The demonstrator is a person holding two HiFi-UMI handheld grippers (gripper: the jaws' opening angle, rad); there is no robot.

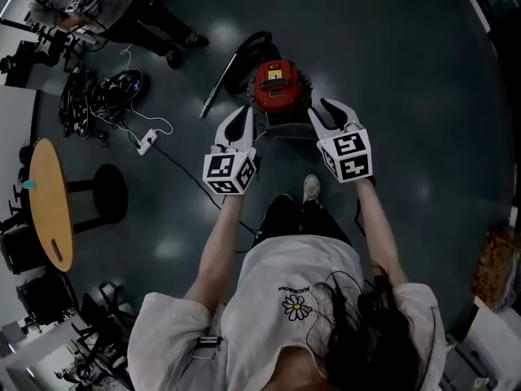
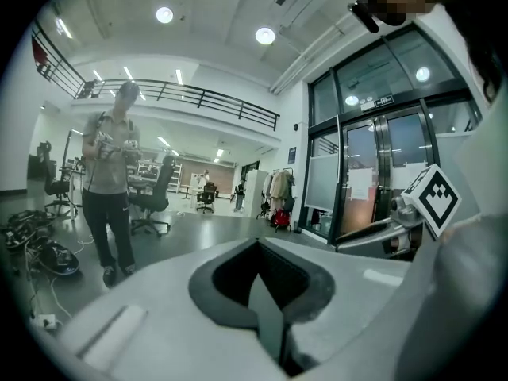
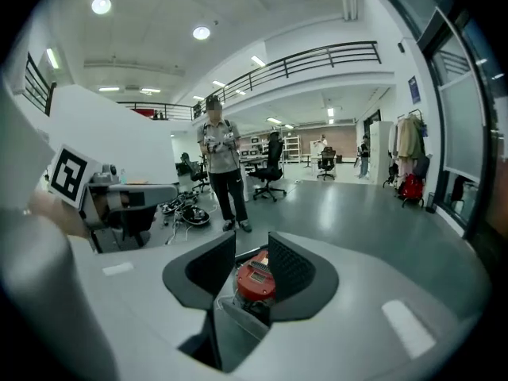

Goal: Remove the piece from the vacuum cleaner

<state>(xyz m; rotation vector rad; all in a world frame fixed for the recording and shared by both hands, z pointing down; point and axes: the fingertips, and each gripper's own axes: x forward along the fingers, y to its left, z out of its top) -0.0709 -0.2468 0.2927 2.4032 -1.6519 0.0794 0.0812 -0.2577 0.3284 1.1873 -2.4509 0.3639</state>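
Note:
A red canister vacuum cleaner stands on the dark floor just ahead of the person's foot. Its black hose and wand lie off to its left. My left gripper hovers above the vacuum's left side, jaws together with nothing held; in the left gripper view the vacuum is out of sight. My right gripper hangs over the vacuum's right side, open. In the right gripper view the red vacuum shows through the gap between the jaws, farther off.
A person stands beyond the vacuum, also seen as a person in the right gripper view. Tangled cables and a white power strip lie to the left. A round wooden table and black stool stand at left.

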